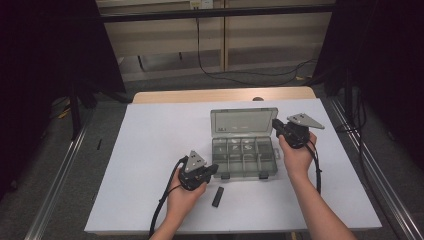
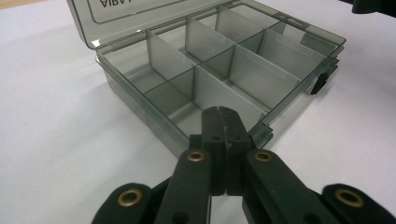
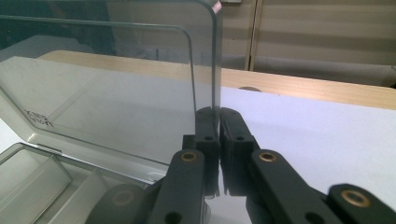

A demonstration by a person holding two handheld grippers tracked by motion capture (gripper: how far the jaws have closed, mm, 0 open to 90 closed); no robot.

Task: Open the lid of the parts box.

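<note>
Dark curtains close off both sides of the work area, and between them a white table (image 1: 150, 150) carries everything in play, its pale wooden far edge showing behind. Near the middle of that surface sits a smoky see-through compartment box (image 1: 244, 157), its base divided into two rows of small bins and its hinged lid (image 1: 243, 121) standing up at the back, tipped slightly away from the person. That lid stands open because the right gripper (image 1: 275, 125) is clamped on it: in the right gripper view the two black jaws are pressed onto the lid's side edge (image 3: 215, 70), with the thin plastic sandwiched between the pads, which looks like a hold meant to swing the lid on its hinge or keep it from dropping. The left gripper (image 1: 214, 169) rests at the box's front left corner with its jaws squeezed fully together on nothing; in the left gripper view the tips (image 2: 223, 126) sit right at the front wall of the box (image 2: 154, 121), probably to brace the light base so it does not slide or tilt while the lid is worked. The bins that view looks into appear empty. Smallest of all, a short black bar (image 1: 217, 196) lies loose on the table just in front of the box, beside the left hand (image 1: 182, 197) and untouched.
</note>
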